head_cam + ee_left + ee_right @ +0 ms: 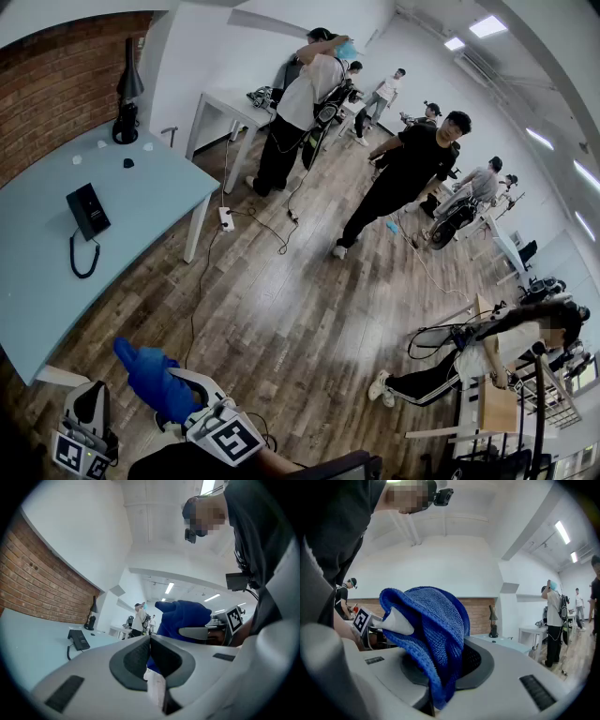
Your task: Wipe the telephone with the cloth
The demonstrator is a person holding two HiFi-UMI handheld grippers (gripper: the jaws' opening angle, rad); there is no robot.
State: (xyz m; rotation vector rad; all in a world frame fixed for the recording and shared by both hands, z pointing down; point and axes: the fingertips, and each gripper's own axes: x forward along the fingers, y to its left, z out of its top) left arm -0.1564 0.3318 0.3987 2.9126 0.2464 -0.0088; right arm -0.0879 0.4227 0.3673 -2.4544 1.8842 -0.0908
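Cloth [155, 380] pinched in right gripper [451, 663]: jaws closed on a bunched fold, the rest draped over the top. Left gripper [150, 644]: jaws pressed together, nothing between them. Telephone [87, 211] lies flat on pale blue table [150, 192], well apart from both grippers, cord [82, 258] looped at its near end. Wiping not yet begun.

Judgement: approach step. Lead with a loose fold so that fabric, not jaw tips, meets the telephone. Use light pressure and stroke along its length. The telephone looks light and may slide, so the left gripper could steady it.
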